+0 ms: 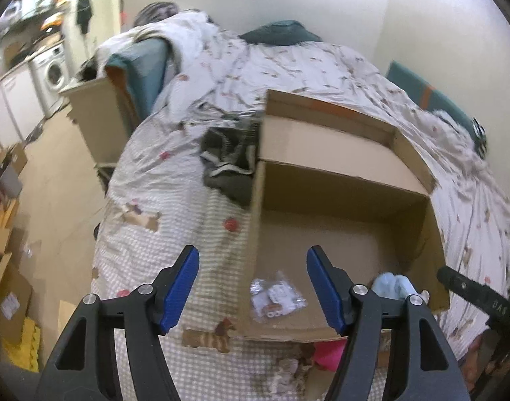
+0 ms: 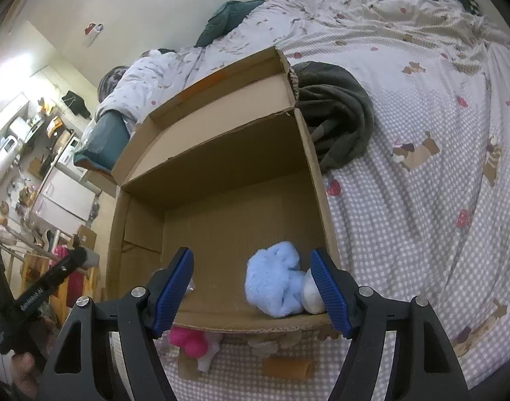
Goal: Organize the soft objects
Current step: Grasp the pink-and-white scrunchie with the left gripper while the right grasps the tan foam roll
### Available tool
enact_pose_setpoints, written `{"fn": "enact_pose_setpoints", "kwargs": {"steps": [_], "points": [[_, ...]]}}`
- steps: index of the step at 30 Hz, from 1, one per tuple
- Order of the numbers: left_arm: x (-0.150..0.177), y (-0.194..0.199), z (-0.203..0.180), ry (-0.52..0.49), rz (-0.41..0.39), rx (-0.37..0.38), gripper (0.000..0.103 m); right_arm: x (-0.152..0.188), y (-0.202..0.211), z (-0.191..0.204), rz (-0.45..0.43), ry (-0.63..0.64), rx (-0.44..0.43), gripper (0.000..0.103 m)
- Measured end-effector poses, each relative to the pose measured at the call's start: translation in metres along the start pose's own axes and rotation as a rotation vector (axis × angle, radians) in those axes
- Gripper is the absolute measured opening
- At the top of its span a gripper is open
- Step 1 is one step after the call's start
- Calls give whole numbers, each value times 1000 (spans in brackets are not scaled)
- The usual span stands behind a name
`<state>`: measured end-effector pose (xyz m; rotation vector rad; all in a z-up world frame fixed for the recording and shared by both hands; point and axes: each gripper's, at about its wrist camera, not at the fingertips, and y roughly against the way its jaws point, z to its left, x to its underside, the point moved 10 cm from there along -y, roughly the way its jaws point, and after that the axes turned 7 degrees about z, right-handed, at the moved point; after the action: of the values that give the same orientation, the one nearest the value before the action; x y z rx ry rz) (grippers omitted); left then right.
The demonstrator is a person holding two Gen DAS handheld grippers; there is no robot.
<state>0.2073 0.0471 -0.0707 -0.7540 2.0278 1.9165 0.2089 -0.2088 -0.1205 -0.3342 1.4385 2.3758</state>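
Both grippers, left gripper (image 1: 251, 289) and right gripper (image 2: 250, 289), open and empty above box (image 2: 218, 153); blue plush (image 2: 276, 282) dropped in; next, pink toy (image 2: 186, 339) by box.

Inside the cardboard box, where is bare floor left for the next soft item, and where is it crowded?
The cardboard box has bare floor across its middle and back, between the far wall and the light blue plush toy. The near edge is crowded: the plush in one corner, a clear plastic packet toward the other. Outside, a pink plush toy lies against the front wall.
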Motion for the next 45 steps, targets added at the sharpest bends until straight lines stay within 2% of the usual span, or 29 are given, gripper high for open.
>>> {"fn": "enact_pose_setpoints", "kwargs": {"steps": [3,6,12,16,19,21,24,30,31,33,35,39,40,41,43,44,45], "points": [[7,-4,18,59,36,-7,64,2,1,-1,0,-2,7,76],[17,-4,23,69,51,-17,64,3,4,-2,-2,-6,10,76],[47,-2,18,29,99,-40,64,12,12,-2,3,-6,13,76],[82,-10,12,-32,195,-53,64,23,18,5,6,15,10,76],[109,-25,2,-25,304,16,64,42,15,8,39,1,-4,76],[119,-32,-6,-19,350,56,64,57,10,9,72,-2,5,76],[131,-44,-13,-18,401,72,64,74,3,8,120,-16,3,76],[143,-67,-22,22,486,113,62,88,-16,-23,214,-90,89,76],[143,-69,-21,23,488,106,61,92,-23,-29,248,-112,98,76],[145,-74,-20,25,496,92,49,103,-39,-35,323,-141,102,76],[149,-79,-24,30,524,112,41,111,-52,-35,382,-141,106,76],[153,-81,-32,33,542,138,29,109,-60,-25,382,-57,139,76],[153,-81,-33,31,538,138,22,109,-60,-21,380,-40,141,76],[153,-80,-35,25,533,132,15,110,-61,-18,379,-21,146,73],[154,-79,-40,12,521,119,12,111,-61,-13,374,20,163,51],[153,-78,-41,10,514,115,11,112,-63,-9,377,30,154,33],[152,-77,-43,9,509,114,10,114,-65,-5,389,33,133,30]]}}
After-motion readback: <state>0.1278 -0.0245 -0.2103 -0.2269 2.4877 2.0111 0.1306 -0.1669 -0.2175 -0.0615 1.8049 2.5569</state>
